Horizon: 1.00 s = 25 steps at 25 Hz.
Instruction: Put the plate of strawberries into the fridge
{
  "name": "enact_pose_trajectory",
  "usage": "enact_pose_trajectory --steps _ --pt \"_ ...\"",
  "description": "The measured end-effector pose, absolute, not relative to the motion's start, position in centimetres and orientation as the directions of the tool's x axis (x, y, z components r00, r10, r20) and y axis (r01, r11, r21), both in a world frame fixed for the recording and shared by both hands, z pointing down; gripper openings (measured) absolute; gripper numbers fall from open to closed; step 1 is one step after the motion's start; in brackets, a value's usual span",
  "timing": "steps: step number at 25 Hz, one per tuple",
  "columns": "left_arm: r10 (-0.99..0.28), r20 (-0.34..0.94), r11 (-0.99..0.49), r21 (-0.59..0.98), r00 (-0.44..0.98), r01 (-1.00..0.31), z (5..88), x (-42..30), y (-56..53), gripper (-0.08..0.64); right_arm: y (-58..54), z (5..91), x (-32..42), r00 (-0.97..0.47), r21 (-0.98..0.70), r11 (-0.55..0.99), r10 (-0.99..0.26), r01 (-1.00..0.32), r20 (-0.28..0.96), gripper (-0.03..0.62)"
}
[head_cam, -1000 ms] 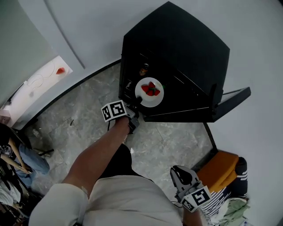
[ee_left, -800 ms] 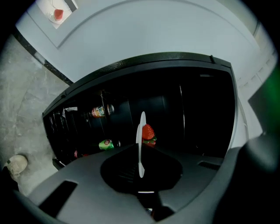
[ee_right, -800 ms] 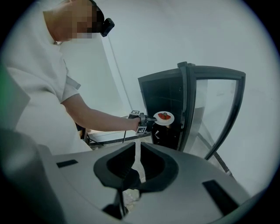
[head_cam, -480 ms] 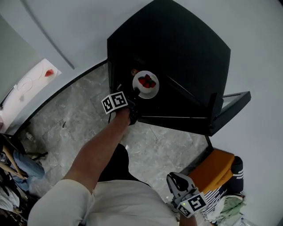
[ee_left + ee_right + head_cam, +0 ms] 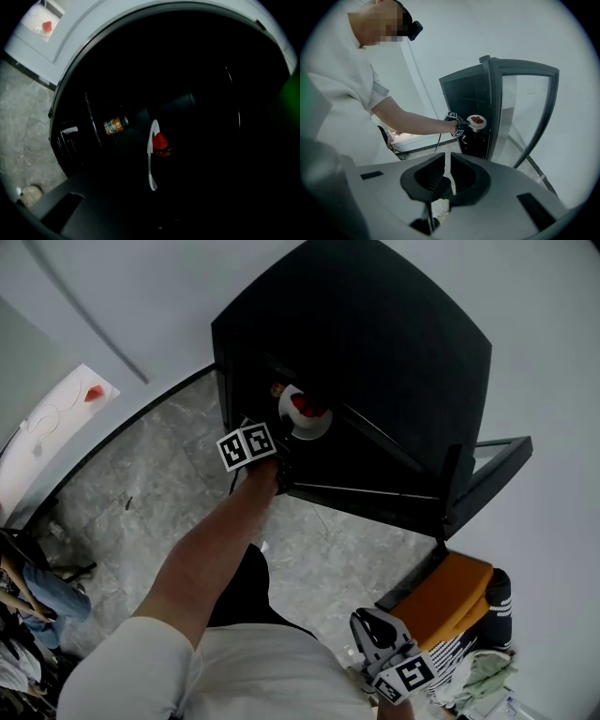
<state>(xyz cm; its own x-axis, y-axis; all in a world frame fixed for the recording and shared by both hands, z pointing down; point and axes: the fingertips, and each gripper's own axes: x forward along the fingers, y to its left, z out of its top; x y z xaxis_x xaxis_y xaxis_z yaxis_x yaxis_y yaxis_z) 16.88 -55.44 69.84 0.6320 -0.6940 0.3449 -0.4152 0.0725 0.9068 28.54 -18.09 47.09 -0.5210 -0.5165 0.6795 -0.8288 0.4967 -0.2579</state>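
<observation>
The fridge (image 5: 375, 343) stands open, its door (image 5: 492, 457) swung out to the right, so the way in is from the near left over bare floor (image 5: 141, 474). Inside, a can (image 5: 115, 125) lies left of the plate (image 5: 151, 161); an orange seat (image 5: 452, 592) blocks the near right.

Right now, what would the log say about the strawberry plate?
step: loading fridge | left gripper: shut on plate rim | plate: strawberries aboard, at open fridge mouth | right gripper: empty, jaws nearly together
</observation>
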Motion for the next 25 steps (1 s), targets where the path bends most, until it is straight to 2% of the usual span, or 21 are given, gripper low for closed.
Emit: enact_pose_trajectory --steps 3,8,12,19,25 --pt "-0.675 0.423 0.036 0.838 0.605 -0.545 69.9 17.1 -55.5 0.029 -18.3 47.1 28.6 -0.519 -0.258 0.492 -0.521 -0.832 0.678 0.049" --pt "-0.641 0.567 -0.042 0.646 0.517 -0.762 70.4 16.8 -55.6 0.080 -18.3 47.0 28.4 -0.523 -0.264 0.488 -0.527 -0.832 0.670 0.049" --pt "-0.642 0.629 -0.118 0.485 0.439 -0.867 70.6 16.1 -55.7 0.115 -17.6 47.2 28.5 -0.521 -0.269 0.481 -0.529 -0.834 0.670 0.049" --pt "-0.651 0.615 -0.164 0.458 0.445 -0.874 69.2 15.2 -53.8 0.127 -17.0 46.8 28.8 -0.530 -0.264 0.494 -0.542 -0.829 0.652 0.049" --pt "-0.628 0.556 -0.239 0.527 0.544 -0.815 64.5 14.6 -48.4 0.126 -15.4 46.0 27.4 -0.583 -0.263 0.554 -0.544 -0.790 0.604 0.049"
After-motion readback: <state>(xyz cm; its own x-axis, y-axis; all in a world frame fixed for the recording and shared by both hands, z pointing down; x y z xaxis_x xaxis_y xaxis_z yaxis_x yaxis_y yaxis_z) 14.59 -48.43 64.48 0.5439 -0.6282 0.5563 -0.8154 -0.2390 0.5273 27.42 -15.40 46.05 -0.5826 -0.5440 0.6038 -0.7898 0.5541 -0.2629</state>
